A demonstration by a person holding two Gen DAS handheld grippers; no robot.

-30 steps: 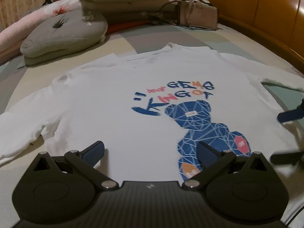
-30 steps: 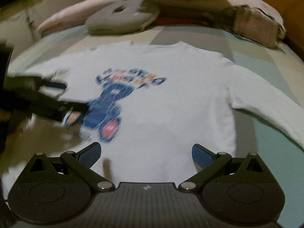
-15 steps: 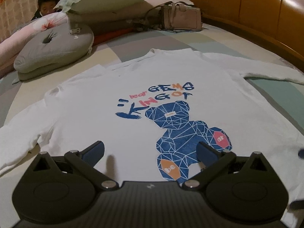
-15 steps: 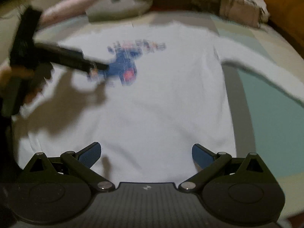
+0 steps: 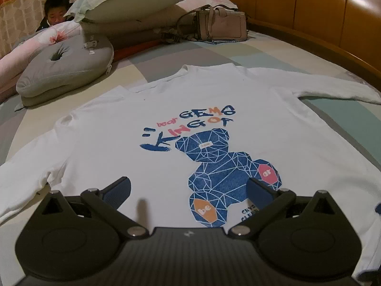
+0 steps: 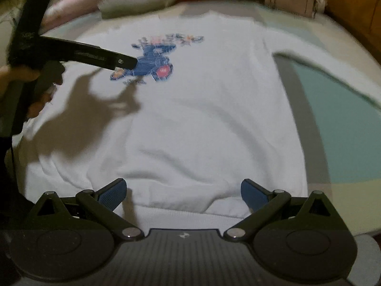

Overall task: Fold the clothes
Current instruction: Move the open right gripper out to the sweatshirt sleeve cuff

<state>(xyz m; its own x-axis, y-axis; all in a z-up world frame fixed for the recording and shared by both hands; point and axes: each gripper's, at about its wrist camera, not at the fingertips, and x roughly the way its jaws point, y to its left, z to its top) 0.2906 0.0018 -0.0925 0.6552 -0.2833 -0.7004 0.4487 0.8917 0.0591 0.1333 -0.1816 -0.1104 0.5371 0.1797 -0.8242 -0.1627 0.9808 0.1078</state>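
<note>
White sweatshirt (image 5: 202, 109) lying flat on bed (image 5: 238, 54), sleeves out at 3 and 9 o'clock, no folds showing. Left gripper (image 5: 188, 190) and right gripper (image 6: 183, 191) both spread, holding nothing.

Both wrist views look forward, low and close over the shirt (image 5: 214, 109) toward the pillows (image 5: 128, 2) at frame top. The right view sits nearer the hem (image 6: 190, 217), showing the left gripper (image 6: 133, 63) at upper left.

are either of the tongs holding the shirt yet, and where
No, nothing is held. The left tongs and the right tongs are both open above the white shirt, which lies flat on the bed; no cloth sits between the fingers.
</note>
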